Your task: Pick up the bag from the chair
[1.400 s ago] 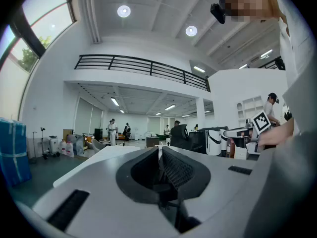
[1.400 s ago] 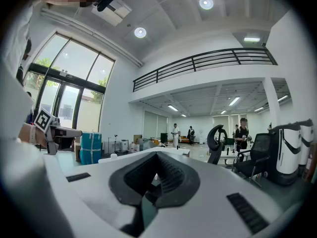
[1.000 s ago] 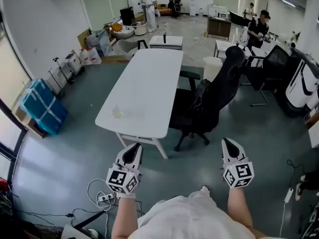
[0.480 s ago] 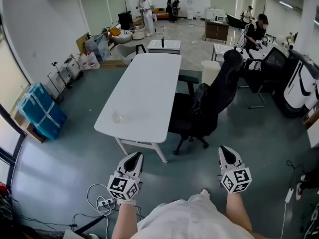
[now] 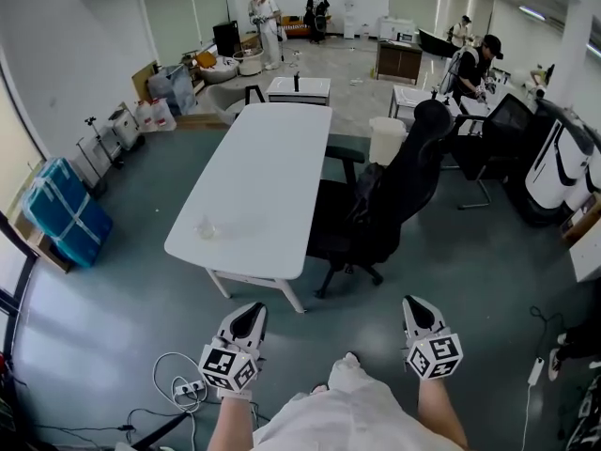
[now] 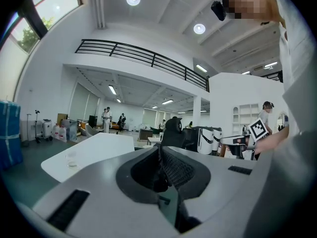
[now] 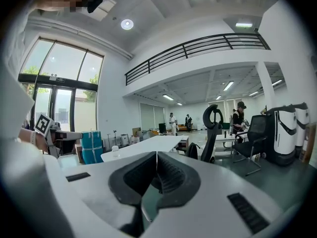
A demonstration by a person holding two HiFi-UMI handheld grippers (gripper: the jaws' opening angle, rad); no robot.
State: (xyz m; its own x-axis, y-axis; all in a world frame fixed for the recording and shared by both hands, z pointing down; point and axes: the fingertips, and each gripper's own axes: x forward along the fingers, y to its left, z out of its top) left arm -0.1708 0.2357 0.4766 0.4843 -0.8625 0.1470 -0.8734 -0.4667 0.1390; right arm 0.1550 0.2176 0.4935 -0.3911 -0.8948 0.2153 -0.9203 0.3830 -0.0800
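A clear cup (image 5: 205, 228) stands on the table (image 5: 272, 148); its contents cannot be made out. A white bin (image 5: 383, 139) stands at 12 o'clock of the chair (image 5: 413, 172). Blue wrapped boxes (image 5: 58, 209) sit at 9 o'clock of the table. The bag (image 5: 366, 188) leans on the chair seat, well apart from both grippers: at 1 o'clock of the left gripper (image 5: 252, 306) and 11 o'clock of the right gripper (image 5: 413, 301). Both pairs of jaws are pressed together with nothing between them.
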